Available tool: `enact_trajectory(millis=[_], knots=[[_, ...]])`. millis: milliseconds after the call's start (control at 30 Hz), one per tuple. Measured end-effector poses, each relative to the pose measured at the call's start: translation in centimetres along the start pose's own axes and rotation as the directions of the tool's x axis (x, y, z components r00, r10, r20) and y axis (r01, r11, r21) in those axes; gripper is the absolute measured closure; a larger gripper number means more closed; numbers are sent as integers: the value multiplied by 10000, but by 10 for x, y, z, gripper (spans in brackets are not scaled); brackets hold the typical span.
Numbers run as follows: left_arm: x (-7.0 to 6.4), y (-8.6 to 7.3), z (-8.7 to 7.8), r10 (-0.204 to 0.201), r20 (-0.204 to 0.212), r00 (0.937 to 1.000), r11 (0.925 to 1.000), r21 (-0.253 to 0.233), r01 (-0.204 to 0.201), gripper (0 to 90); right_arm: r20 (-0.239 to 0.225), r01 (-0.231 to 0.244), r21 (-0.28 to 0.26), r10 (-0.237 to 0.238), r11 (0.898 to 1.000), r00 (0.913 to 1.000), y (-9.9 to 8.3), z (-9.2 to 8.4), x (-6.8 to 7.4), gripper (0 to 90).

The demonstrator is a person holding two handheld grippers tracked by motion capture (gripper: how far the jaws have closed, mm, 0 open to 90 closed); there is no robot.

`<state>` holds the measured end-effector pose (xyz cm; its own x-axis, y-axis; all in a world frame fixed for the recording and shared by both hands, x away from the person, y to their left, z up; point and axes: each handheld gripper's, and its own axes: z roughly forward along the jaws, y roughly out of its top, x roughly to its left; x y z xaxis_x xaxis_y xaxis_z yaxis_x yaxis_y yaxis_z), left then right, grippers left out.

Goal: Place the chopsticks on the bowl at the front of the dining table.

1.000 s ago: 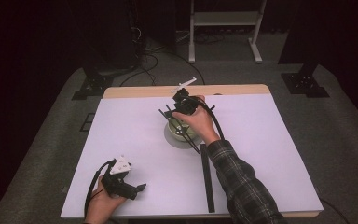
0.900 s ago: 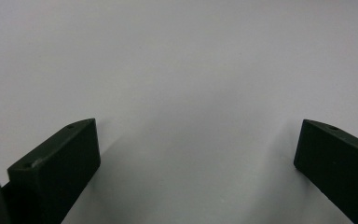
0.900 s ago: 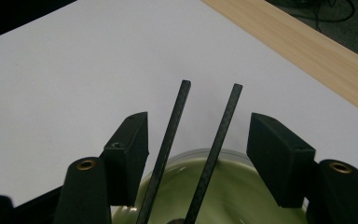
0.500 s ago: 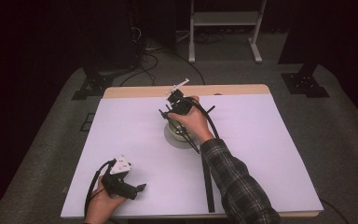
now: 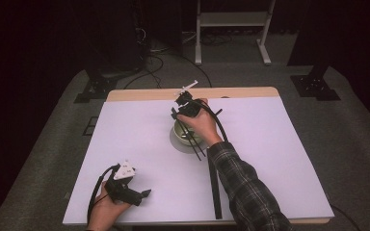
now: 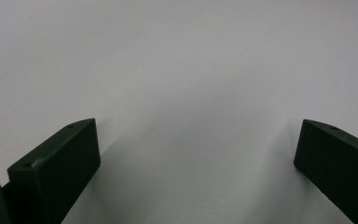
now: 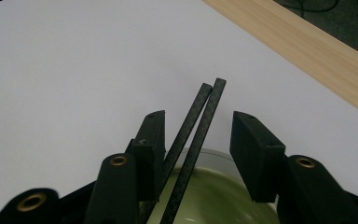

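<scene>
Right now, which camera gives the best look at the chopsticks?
The right gripper view: the chopsticks run close up between the fingers, over the green bowl. The high view shows them small, partly behind the hand.

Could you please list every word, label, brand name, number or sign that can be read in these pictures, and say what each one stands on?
There is no readable text in any view.
Pale green bowl: no print on the part that shows.
Pair of black textured chopsticks: no marking.
White table sheet and light wooden table edge: bare.
Left gripper and right gripper: black jaws with screw holes and brass fittings, no lettering.
</scene>
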<state>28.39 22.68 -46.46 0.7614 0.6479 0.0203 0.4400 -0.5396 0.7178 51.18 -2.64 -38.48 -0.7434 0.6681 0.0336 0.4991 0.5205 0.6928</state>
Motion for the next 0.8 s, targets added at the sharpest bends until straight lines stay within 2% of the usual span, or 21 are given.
enact_trajectory(millis=[533, 800], knots=[[0, 0, 0, 19, -6, 10000, 10000, 12, -19, 0, 321, -180, -27, 181, 9998, 9993, -4, -11, -16, 566], [0, 0, 0, 4, -4, 10000, 10000, -3, -4, 0, 281, -171, -389, 182, 9991, 9994, -9, -30, -20, 567]])
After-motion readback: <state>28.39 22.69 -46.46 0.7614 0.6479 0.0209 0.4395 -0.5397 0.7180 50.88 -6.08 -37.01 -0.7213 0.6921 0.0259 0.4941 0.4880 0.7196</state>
